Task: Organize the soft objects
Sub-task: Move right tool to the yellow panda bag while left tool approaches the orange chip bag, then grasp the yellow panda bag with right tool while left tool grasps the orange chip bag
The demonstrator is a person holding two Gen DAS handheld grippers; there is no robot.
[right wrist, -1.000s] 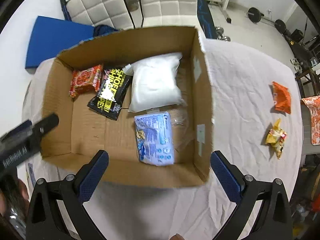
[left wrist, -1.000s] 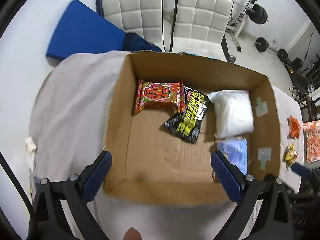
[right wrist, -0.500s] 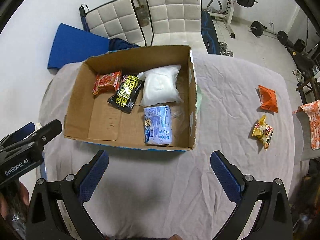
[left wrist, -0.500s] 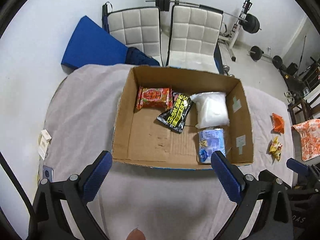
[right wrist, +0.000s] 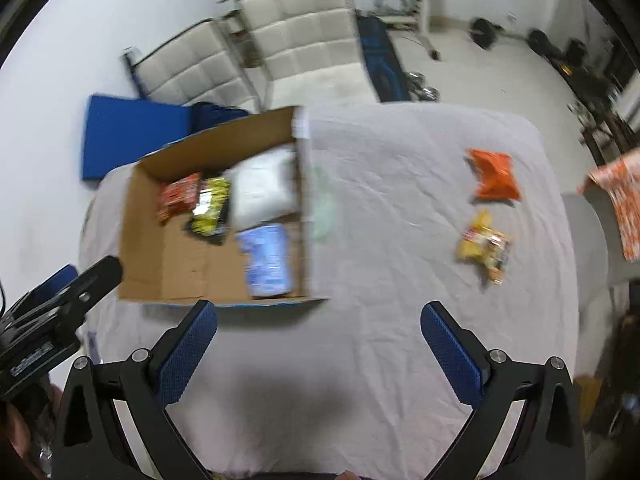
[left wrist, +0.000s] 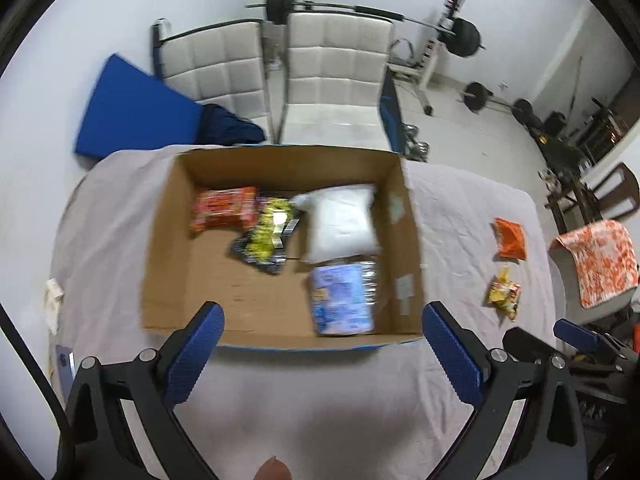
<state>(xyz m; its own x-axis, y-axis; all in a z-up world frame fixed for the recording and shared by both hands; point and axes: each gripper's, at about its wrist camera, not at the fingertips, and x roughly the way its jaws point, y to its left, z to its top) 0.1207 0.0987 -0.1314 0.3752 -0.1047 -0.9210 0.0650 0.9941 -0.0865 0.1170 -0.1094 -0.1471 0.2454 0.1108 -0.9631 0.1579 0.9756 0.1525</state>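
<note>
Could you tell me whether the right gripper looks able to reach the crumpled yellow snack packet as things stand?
Probably yes: the right gripper is open, and only bare grey cloth lies between it and the yellow snack packet.

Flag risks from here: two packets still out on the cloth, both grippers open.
1. The orange packet and yellow packet lie close together; the right gripper might snag both.
2. The sheet is wrinkled; fingers could pinch fabric.
3. The box already holds four packs, its right side crowded.

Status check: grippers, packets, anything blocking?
Left gripper and right gripper: jaws open, empty. Four packets in cardboard box. Orange packet and yellow packet loose on the cloth. Nothing in the way.
</note>
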